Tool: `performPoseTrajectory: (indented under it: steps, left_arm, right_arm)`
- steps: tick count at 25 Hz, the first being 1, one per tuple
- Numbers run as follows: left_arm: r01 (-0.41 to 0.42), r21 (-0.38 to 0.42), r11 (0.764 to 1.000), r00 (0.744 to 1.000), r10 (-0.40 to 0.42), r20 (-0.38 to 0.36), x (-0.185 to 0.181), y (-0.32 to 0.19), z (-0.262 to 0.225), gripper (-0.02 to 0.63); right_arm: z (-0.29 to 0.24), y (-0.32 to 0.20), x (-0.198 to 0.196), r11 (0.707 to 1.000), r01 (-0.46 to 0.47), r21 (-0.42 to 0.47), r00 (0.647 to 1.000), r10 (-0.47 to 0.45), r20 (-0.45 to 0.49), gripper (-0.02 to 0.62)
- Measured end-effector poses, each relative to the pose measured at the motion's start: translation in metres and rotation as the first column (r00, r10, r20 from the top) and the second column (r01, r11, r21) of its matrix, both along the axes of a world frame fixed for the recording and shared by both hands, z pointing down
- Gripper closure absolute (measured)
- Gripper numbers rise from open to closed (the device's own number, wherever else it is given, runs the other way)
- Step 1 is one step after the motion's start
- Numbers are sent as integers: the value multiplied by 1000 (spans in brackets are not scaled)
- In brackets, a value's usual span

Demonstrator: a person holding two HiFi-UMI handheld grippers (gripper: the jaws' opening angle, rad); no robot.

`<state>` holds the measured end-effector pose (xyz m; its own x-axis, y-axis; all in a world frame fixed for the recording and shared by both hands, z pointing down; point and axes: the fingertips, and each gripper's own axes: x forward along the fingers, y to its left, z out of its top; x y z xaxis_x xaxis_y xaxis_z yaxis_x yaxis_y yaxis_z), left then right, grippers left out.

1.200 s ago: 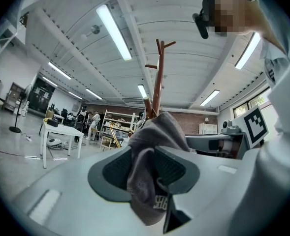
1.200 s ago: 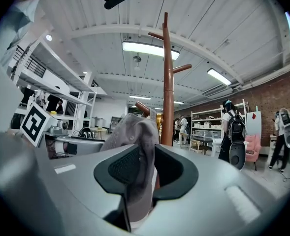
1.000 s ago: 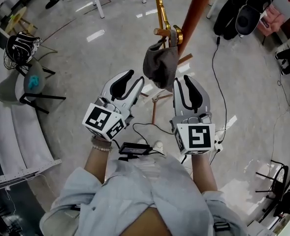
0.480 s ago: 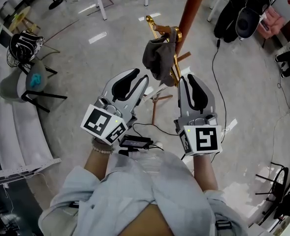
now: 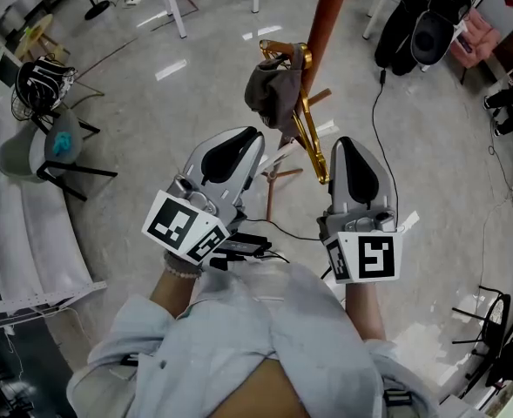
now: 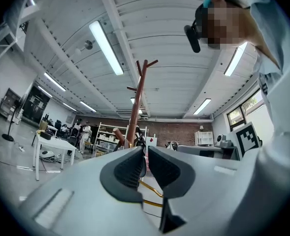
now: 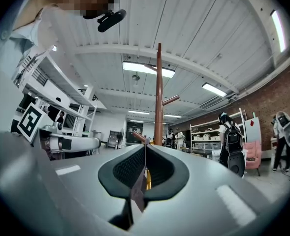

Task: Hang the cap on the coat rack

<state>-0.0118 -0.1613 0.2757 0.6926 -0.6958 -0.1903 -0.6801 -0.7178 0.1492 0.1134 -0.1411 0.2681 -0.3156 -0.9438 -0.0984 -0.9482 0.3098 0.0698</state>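
Note:
The dark grey cap (image 5: pixel 269 94) hangs on the gold hook arm (image 5: pixel 310 138) of the coat rack, beside its brown pole (image 5: pixel 319 20); neither gripper touches it. My left gripper (image 5: pixel 254 136) sits below and left of the cap. Its jaws have just been closing and now stand a narrow gap apart with nothing between them. My right gripper (image 5: pixel 347 143) is below and right of the cap, pads together on nothing I can make out. The pole also rises beyond the jaws in the left gripper view (image 6: pixel 139 102) and the right gripper view (image 7: pixel 158 92).
The rack's wooden feet (image 5: pixel 278 171) spread on the shiny floor under my grippers. A black cable (image 5: pixel 387 129) trails to the right. A chair (image 5: pixel 56 151) stands at the left, and dark bags (image 5: pixel 417 24) hang at the top right. A black device (image 5: pixel 243 246) hangs at my chest.
Both grippers have drawn back from the cap, which stays on the hook. Both pairs of jaws, open beside the cap a second ago, have closed.

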Motion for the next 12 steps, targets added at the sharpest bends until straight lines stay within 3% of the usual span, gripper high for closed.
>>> performPoseTrajectory:
  steps: [12]
  left_arm:
    - [-23, 36, 999, 999, 22, 35, 6, 9, 0, 600]
  right_arm:
    - [-1, 7, 2, 1000, 13, -4, 1000, -13, -9, 588]
